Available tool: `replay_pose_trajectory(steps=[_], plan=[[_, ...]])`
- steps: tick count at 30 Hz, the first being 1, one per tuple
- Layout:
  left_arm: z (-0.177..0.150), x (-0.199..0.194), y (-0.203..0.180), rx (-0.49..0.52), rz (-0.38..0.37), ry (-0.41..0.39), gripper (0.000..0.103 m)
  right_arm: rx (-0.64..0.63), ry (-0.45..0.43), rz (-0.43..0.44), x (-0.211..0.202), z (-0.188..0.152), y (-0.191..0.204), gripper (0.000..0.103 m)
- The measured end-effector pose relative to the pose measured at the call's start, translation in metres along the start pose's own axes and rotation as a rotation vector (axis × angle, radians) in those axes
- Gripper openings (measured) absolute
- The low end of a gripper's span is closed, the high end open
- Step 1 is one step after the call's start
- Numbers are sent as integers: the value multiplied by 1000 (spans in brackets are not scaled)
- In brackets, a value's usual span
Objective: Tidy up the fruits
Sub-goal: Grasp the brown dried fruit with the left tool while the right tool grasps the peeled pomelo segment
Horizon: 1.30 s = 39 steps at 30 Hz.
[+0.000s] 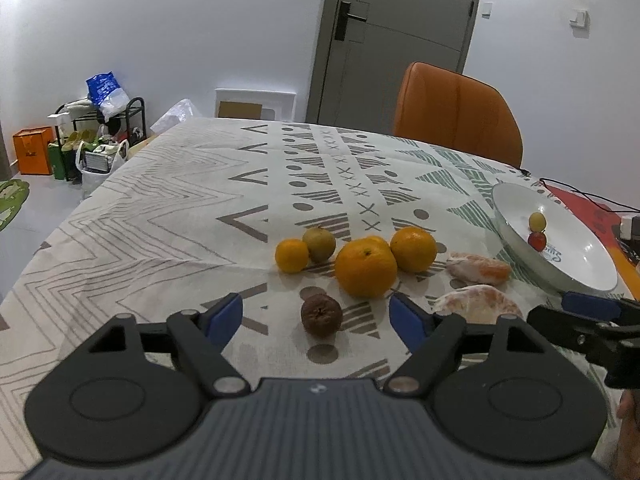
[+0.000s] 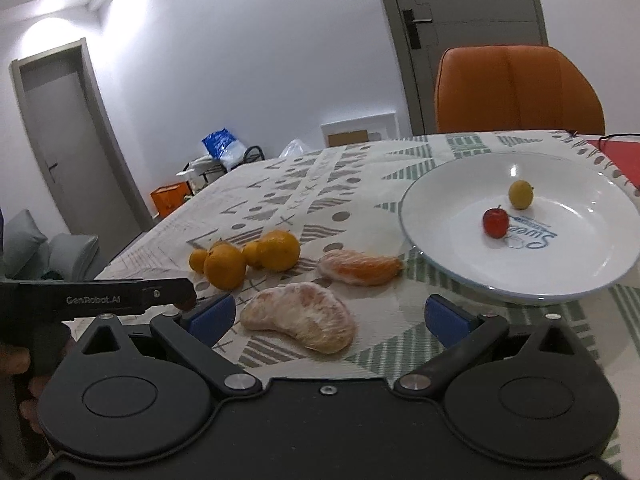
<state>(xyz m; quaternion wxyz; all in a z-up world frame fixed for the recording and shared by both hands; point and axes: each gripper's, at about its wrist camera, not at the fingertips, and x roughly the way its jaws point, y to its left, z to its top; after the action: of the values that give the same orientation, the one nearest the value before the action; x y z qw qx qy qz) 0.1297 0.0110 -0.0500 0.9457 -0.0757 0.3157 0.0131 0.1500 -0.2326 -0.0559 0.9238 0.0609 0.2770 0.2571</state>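
Note:
My left gripper is open just above the tablecloth, and a wrinkled brown fruit lies between its blue pads without touching either. Behind it sit a big orange, two smaller oranges and a greenish-brown fruit. My right gripper is also open, straddling a pale peeled orange piece with a gap on both sides. A second peeled segment lies beyond it. The white plate to the right holds a small red fruit and a small yellow one.
An orange chair stands at the table's far side. A red mat with a black cable lies right of the plate. A rack and bags stand on the floor to the left. The two grippers are close side by side.

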Motion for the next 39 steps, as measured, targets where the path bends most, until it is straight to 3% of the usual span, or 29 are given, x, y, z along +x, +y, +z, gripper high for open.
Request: replay_pose_trajectory(steps=[7, 10, 12, 13, 28, 39], plan=[[-1, 16, 1, -1, -19, 24, 59, -16, 45, 11, 12, 3, 1, 90], [-3, 16, 0, 19, -16, 16, 43, -21, 56, 14, 17, 3, 3, 88], [-2, 14, 3, 13, -27, 19, 26, -27, 61, 19, 19, 3, 4, 85], [-2, 13, 4, 9, -35, 22, 23, -29, 65, 23, 20, 2, 5, 83], [-13, -7, 13, -14, -30, 7, 23, -23, 119, 157, 6, -10, 24, 62], [-11, -11, 21, -26, -7, 1, 23, -67, 103, 71, 22, -5, 21, 63]])
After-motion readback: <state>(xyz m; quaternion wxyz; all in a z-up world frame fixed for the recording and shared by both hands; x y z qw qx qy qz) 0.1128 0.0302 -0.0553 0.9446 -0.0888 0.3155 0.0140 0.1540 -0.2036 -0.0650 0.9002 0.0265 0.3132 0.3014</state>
